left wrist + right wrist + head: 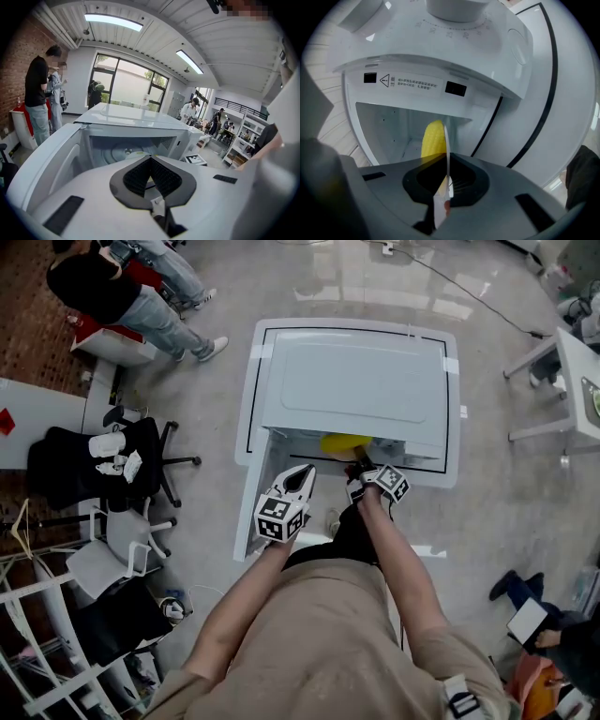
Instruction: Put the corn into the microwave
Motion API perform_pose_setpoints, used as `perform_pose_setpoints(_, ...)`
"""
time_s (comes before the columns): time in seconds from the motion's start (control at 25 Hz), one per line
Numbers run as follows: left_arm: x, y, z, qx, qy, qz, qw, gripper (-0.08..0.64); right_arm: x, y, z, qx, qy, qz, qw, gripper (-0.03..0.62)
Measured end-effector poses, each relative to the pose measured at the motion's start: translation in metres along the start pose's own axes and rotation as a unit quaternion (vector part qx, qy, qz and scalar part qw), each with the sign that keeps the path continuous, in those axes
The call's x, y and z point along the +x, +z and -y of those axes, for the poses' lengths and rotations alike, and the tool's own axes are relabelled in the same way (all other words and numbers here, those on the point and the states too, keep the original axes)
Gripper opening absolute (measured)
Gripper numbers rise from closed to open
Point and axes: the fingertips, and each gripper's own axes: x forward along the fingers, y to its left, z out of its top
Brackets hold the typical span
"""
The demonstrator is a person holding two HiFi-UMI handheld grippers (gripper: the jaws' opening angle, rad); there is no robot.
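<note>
At the open front of the microwave [352, 381], the corn [345, 442] lies on a thin white plate [446, 145], just at the mouth of the cavity. Right gripper [363, 468]: fingers clenched on the plate's near rim. Left gripper [304, 472]: fingers closed tip to tip, nothing between them, held just beside the right one, aimed into the cavity. Microwave stands on a white surface [246, 427].
</note>
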Motion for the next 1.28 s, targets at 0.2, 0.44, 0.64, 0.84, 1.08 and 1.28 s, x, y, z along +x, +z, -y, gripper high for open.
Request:
perform_pose_setpoints(0.2,0.001,-0.001,-0.001,0.002,-0.003,0.001,1.0,0.0,0.006,0.0,0.006,0.012,-0.008,0.004,1.0,0.017)
perform_pose_setpoints(0.44,0.002,0.002,0.004,0.009,-0.02,0.008,0.9997,0.0,0.017,0.002,0.004,0.033,-0.013,0.009,0.999,0.017)
perform_pose_setpoints(0.64,0.005,-0.002,0.007,0.006,-0.034,0.004,0.9994,0.0,0.029,0.0,0.001,0.041,-0.024,0.001,0.999,0.017)
perform_pose_setpoints(0.84,0.007,0.002,0.013,0.006,-0.045,0.008,0.999,0.0,0.029,0.0,-0.003,0.011,-0.023,-0.006,1.0,0.023)
perform_pose_setpoints(1.08,0.006,0.003,0.015,0.008,-0.053,0.01,0.9985,0.0,0.024,-0.008,-0.015,-0.017,0.021,-0.03,0.999,0.164)
perform_pose_setpoints(1.28,0.006,0.004,0.016,0.011,-0.055,0.011,0.9984,0.0,0.007,-0.012,-0.015,-0.147,0.014,-0.037,0.988,0.186)
